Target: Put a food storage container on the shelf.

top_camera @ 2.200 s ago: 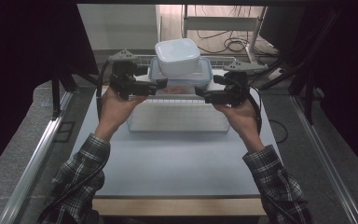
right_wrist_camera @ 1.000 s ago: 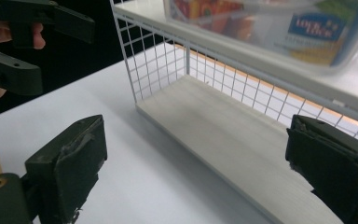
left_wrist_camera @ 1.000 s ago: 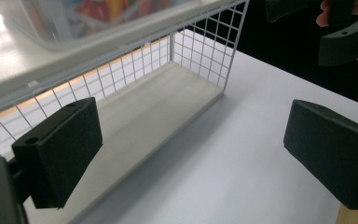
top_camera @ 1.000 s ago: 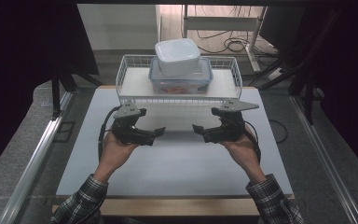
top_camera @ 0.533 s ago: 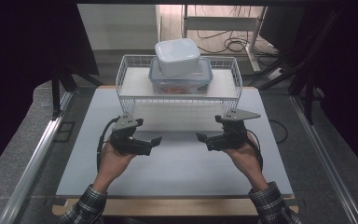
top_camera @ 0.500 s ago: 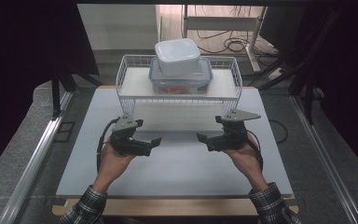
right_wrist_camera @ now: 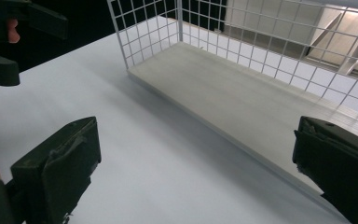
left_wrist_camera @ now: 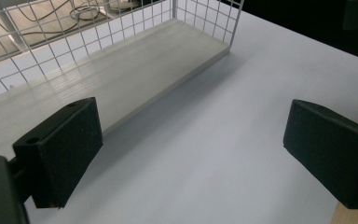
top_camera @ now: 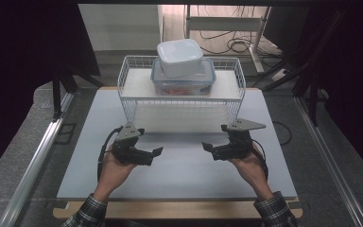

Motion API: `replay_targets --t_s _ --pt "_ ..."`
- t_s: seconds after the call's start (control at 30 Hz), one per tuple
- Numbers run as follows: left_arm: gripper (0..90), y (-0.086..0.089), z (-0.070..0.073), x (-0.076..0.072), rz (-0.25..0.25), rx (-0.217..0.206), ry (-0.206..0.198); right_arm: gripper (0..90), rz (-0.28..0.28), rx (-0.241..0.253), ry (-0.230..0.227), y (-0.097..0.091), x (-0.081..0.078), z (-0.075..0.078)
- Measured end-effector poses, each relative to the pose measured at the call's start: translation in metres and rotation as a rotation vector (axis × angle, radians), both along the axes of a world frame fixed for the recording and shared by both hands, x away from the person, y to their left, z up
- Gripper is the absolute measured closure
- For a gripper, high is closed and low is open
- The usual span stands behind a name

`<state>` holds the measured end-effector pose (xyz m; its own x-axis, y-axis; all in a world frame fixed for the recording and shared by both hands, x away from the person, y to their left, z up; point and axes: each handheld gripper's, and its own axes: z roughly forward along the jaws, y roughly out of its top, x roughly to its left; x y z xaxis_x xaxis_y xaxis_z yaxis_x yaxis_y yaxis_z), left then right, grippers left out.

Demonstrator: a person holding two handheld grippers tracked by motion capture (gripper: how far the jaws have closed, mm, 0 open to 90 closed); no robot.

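High view, white wire basket (top_camera: 131, 101), stacked plastic boxes (top_camera: 181, 66), hand-held grippers gaping

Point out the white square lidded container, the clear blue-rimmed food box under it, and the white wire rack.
white square lidded container (top_camera: 180, 56), high view, middle of its lid.
clear blue-rimmed food box (top_camera: 183, 84), high view, its front wall below the white container.
white wire rack (top_camera: 179, 109), high view, its front mesh wall.

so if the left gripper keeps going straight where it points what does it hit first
Probably the right gripper: in the high view the left gripper points across the bare white table at it, both open, though relative height is unclear.
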<state>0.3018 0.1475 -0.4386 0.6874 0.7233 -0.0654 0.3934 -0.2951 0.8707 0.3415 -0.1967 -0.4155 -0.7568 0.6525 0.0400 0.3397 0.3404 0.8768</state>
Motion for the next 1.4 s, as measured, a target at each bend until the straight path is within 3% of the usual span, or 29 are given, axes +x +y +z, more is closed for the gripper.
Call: replay_targets --t_s 0.53,1.4 --pt "4.8 0.007 -0.017 -0.012 0.018 -0.003 0.029 0.4 0.015 -0.013 0.018 -0.007 -0.013 -0.01" --pt "4.7 0.032 -0.043 -0.044 0.075 -0.006 0.059 0.0 -0.012 -0.049 0.033 -0.033 -0.04 -0.029"
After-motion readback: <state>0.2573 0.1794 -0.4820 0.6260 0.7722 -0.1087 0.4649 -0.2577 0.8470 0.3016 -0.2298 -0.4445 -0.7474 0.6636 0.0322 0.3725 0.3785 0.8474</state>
